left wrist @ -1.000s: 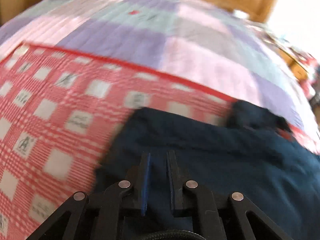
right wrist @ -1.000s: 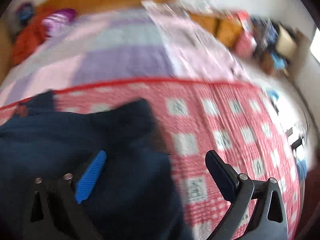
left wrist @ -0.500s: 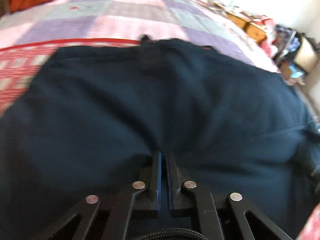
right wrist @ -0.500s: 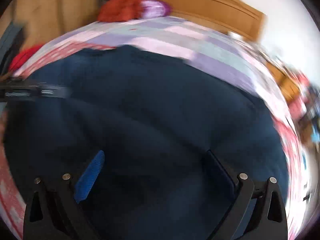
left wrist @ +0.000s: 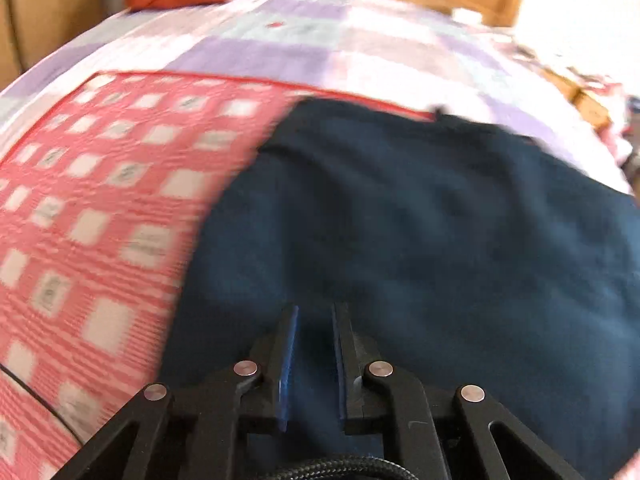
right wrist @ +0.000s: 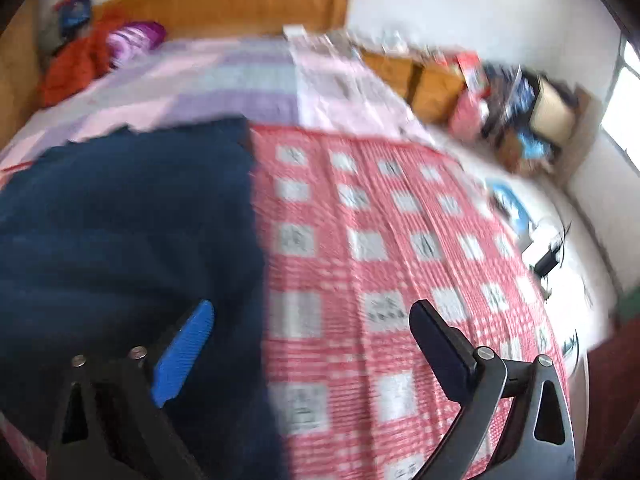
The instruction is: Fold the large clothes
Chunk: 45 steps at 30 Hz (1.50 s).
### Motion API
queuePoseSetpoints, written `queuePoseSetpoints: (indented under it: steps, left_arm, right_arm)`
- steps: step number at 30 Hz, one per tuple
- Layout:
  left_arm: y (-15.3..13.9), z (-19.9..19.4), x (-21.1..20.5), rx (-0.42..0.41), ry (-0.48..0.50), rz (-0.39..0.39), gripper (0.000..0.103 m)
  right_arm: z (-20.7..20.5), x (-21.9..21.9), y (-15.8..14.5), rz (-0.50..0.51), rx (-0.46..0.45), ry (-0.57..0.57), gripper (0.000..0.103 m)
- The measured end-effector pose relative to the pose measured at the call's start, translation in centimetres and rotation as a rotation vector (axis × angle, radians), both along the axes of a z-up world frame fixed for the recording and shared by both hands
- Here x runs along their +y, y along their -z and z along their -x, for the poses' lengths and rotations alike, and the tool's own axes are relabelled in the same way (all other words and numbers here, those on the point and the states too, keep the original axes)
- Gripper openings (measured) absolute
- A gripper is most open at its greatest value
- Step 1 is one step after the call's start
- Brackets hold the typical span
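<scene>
A large dark navy garment (left wrist: pixel 420 240) lies spread on a red-and-white checked cloth (left wrist: pixel 100 200) on the bed. It also shows in the right wrist view (right wrist: pixel 120 240), filling the left half. My left gripper (left wrist: pixel 314 316) hovers over the garment's near edge, its jaws a narrow gap apart with nothing between them. My right gripper (right wrist: pixel 312 316) is wide open and empty, straddling the garment's right edge over the checked cloth (right wrist: pixel 400 240). Both views are motion-blurred.
A purple-and-pink patchwork bedspread (left wrist: pixel 320 48) covers the bed beyond the cloth. Orange clothes (right wrist: pixel 76 64) lie by the wooden headboard (right wrist: pixel 240 0). Wooden furniture with clutter (right wrist: pixel 500 92) stands along the right wall.
Both cameras swung from over the garment's middle back towards its edges, left one to the left edge, right one to the right edge. My left jaws parted slightly from the garment.
</scene>
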<state>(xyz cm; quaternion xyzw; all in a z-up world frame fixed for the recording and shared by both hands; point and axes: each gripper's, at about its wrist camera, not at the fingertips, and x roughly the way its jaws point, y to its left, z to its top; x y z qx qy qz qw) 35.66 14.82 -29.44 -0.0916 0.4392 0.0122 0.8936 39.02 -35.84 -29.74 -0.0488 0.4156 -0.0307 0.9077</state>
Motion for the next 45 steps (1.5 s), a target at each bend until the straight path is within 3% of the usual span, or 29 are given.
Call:
queuePoseSetpoints:
  steps: [3,6,9,11,13,14,16,18,19,23,25,29,36,38,42,45]
  left_arm:
    - [-0.9,2.0,-6.1,-0.038,0.137,0.037,0.013]
    - [0.1,3.3,-11.7,-0.006,0.238,0.121,0.013]
    - [1.6,4.4,-14.0,0.004,0.286,0.075,0.013]
    - [2.6,4.4,-12.8,0.015,0.277,0.079,0.014]
    - [3.6,3.9,-9.7,0.038,0.236,0.095,0.005]
    - [3.8,3.7,-8.5,0.043,0.240,0.130,0.006]
    - [4.1,3.7,-6.5,0.045,0.195,0.023,0.006]
    - [4.1,3.8,-2.9,0.054,0.134,0.026,0.006]
    - [4.1,3.9,-1.5,0.056,0.118,0.039,0.006]
    - [4.3,3.8,2.4,0.080,0.043,-0.042,0.006]
    - [4.8,3.9,3.9,0.103,0.019,-0.015,0.006]
    - [5.4,3.7,4.8,0.121,0.017,-0.056,0.006]
    - [5.3,5.1,6.8,0.186,-0.064,0.001,0.006]
    - [4.5,5.4,6.3,0.232,-0.075,-0.021,0.006]
    - [1.1,7.7,4.0,0.293,-0.071,-0.055,0.008]
    - [-3.1,10.0,1.5,0.311,-0.075,-0.036,0.023]
  right_arm:
    - [2.7,7.4,-0.9,-0.027,-0.026,-0.214,0.101]
    - [4.6,14.7,-0.7,-0.078,-0.010,-0.394,0.101]
    - [6.1,19.2,1.3,-0.022,0.039,-0.508,0.100]
    - [6.1,18.5,2.9,0.015,0.071,-0.482,0.100]
    - [5.6,14.1,3.6,-0.001,0.079,-0.363,0.100]
    - [5.3,11.7,3.8,0.001,0.076,-0.295,0.100]
    - [5.1,6.0,4.2,0.007,0.088,-0.145,0.100]
    - [5.1,0.4,4.8,-0.054,0.143,-0.026,0.100]
    - [5.0,-1.3,4.9,-0.071,0.163,0.009,0.101]
    - [6.0,-5.1,4.8,-0.010,0.179,0.061,0.101]
    - [6.2,-5.3,4.9,0.000,0.184,0.062,0.100]
    - [6.0,-5.6,5.3,-0.010,0.187,0.082,0.101]
    - [5.3,-6.4,4.5,-0.005,0.239,0.163,0.100]
    - [6.3,-5.9,2.9,-0.001,0.244,0.170,0.099]
    - [10.2,-1.8,-2.1,-0.031,0.207,0.049,0.098]
    - [12.9,1.9,-6.5,-0.080,0.193,-0.034,0.098]
